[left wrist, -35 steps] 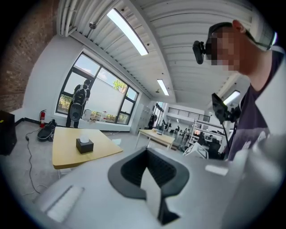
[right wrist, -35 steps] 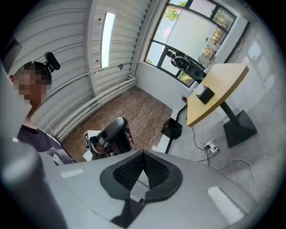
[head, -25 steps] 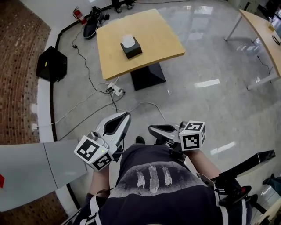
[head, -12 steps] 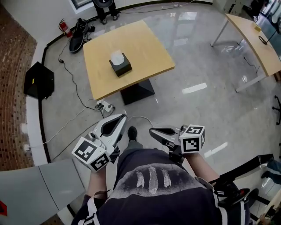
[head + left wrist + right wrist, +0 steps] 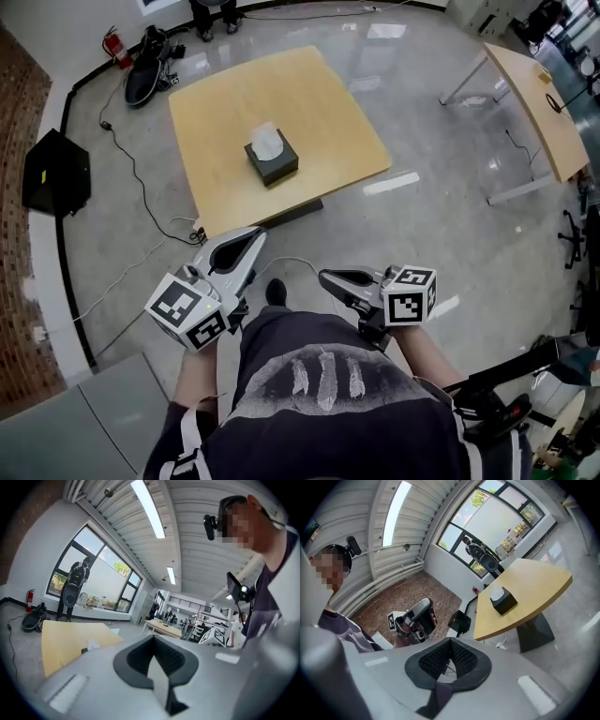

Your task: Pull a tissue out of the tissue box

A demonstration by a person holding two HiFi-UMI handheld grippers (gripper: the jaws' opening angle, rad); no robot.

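Note:
A black tissue box [image 5: 273,167] with a white tissue [image 5: 267,141] sticking out of its top stands near the middle of a light wooden table [image 5: 319,103]. It also shows small in the left gripper view as the tissue box [image 5: 89,646], and in the right gripper view as the tissue box [image 5: 504,600]. My left gripper [image 5: 253,235] and right gripper [image 5: 324,276] are held close to my body, well short of the table. Both are shut with nothing in them. The jaws meet in a closed V in the left gripper [image 5: 153,638] view and the right gripper [image 5: 450,645] view.
A power strip with cables [image 5: 198,235] lies on the grey floor by the table's near edge. A black case [image 5: 54,169] sits at the left by the brick wall. A second wooden table [image 5: 536,98] stands at the right. My shoe [image 5: 275,292] shows between the grippers.
Both grippers have travelled forward with me toward the table, which now sits nearer and more central in the head view. Both have stayed shut.

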